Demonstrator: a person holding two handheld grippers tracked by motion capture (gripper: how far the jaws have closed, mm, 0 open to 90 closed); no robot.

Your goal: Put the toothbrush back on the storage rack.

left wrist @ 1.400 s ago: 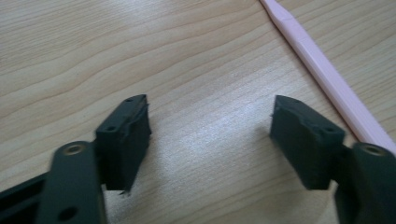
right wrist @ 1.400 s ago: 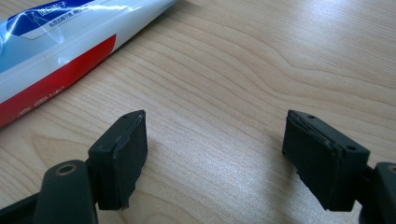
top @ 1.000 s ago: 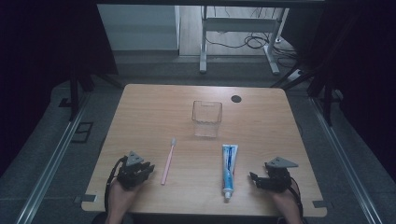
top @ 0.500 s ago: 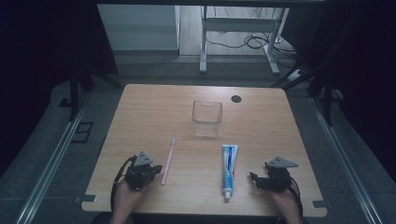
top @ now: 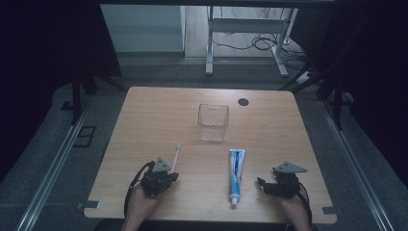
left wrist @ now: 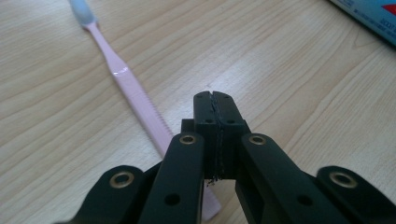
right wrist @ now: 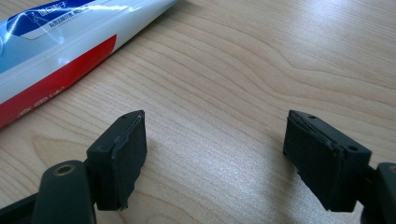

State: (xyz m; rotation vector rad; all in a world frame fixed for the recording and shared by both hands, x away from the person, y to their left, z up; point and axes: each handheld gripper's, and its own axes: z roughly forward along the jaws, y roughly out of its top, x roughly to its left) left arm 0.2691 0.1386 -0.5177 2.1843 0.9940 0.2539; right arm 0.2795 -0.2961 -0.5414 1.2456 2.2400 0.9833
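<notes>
Left claw (left wrist: 215,100) closed, empty, jaws just shutting on nothing; toothbrush (left wrist: 135,100) lies on the bench just left of its tips. Reopen, shift left, straddle the handle squarely. Right claw (right wrist: 212,156) open, idle beside toothpaste (right wrist: 70,44).

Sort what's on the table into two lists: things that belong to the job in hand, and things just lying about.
In the job:
- toothbrush, beside the shut left claw
- toothpaste tube, near the open right claw

Lying about:
- clear cup, possibly the destination
- dark round spot on the table
</notes>
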